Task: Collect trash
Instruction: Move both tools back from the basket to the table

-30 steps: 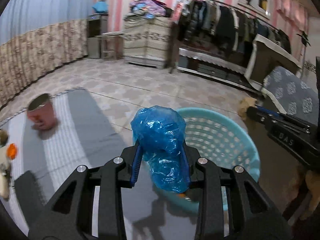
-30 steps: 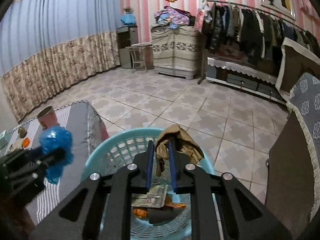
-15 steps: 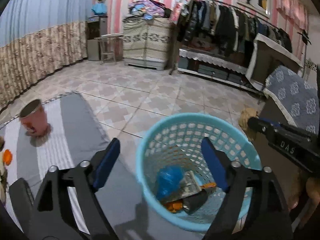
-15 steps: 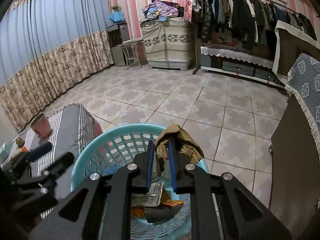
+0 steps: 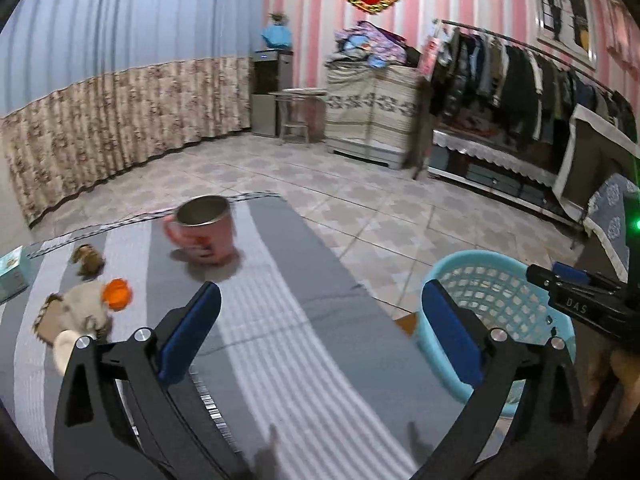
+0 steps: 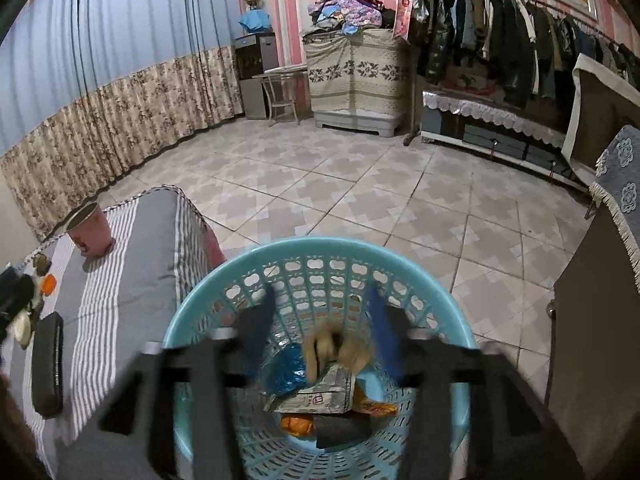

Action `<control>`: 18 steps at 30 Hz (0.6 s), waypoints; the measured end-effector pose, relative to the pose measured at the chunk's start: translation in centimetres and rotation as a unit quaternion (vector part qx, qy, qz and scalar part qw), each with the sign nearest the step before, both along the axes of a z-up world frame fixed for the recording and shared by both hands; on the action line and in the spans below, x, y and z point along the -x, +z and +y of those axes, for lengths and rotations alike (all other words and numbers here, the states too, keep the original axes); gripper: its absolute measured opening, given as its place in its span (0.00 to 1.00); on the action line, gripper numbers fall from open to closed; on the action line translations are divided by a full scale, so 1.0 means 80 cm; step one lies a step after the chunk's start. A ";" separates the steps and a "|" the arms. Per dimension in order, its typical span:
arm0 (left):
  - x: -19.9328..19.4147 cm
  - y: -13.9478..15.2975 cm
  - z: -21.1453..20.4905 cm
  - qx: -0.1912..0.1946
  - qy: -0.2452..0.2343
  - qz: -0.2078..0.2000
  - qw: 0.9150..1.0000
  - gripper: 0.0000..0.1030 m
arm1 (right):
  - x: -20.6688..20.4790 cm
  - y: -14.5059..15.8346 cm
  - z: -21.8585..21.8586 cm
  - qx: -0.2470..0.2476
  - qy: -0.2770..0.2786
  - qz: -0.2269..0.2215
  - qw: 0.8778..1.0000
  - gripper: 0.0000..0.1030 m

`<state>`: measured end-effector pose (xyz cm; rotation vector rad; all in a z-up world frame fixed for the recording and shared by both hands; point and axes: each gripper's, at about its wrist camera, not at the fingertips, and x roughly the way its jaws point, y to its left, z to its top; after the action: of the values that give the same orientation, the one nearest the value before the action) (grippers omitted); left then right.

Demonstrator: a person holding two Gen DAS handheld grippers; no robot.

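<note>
My left gripper hangs over the striped grey table; its jaws are opening wide with nothing between them. Trash lies to its left: a brown crumpled wad, an orange scrap and a beige wad. My right gripper, blurred, is above the teal basket. Its jaws are opening, and a brown paper wad drops loose between them. The blue plastic bag lies in the basket on other wrappers. The basket also shows right of the table.
A pink cup stands at the far end of the table, and a black case lies near its front. A teal box sits at the left edge. Tiled floor, a clothes rack and a dark cabinet surround the basket.
The left gripper let the blue bag fall into the basket, then swung left over the table. The right gripper opened and released the brown wad above the basket.
</note>
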<state>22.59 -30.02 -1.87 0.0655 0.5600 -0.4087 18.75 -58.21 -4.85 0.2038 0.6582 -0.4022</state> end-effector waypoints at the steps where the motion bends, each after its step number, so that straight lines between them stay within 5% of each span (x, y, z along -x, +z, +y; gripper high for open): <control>1: 0.000 0.000 0.009 0.000 0.006 -0.002 1.000 0.95 | 0.000 0.000 0.001 0.003 -0.002 0.001 1.000 0.57; 5: 0.002 0.005 0.053 0.001 0.043 -0.009 0.999 0.95 | 0.008 0.010 0.009 0.014 -0.006 -0.017 1.000 0.73; 18: -0.018 0.011 0.203 0.004 0.141 -0.021 0.990 0.95 | -0.006 0.037 0.170 0.050 0.083 -0.078 0.992 0.92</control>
<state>24.03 -13.77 -0.97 -0.0132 0.5167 -0.1343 19.22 -44.61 -1.86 0.0838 0.4964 -0.2561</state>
